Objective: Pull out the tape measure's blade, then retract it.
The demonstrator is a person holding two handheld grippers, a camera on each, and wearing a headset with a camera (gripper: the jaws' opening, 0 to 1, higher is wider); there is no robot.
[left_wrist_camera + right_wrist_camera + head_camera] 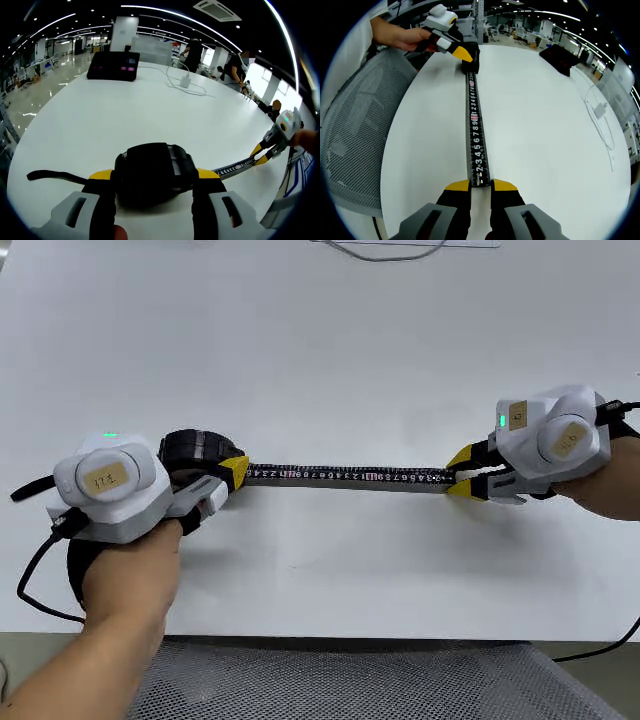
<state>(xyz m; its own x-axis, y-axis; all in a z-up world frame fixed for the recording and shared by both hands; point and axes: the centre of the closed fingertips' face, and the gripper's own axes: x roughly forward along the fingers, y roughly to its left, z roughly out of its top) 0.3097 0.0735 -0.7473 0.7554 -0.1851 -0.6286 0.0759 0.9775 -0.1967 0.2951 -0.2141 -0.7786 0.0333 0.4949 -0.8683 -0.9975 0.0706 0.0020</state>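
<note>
Tape measure with its blade drawn out, seen from beside the bench. The left gripper point(218, 485) is clamped around the black tape measure case point(195, 452), one jaw on each flank. The case sits on the white table point(320, 340) toward the left, near the front edge. The blade point(345, 476) runs rightward from the case mouth, roughly parallel to that edge and straight. The right gripper point(462, 473) pinches the blade's free tip, its yellow-tipped jaws almost fully closed.

The pull-out looks about complete, so retraction is probably the step in hand. To do it well, hold the case firmly in place and walk the pinched tip back toward the mouth in line with the blade. Releasing the tip at this length would likely let the blade whip or buckle.
</note>
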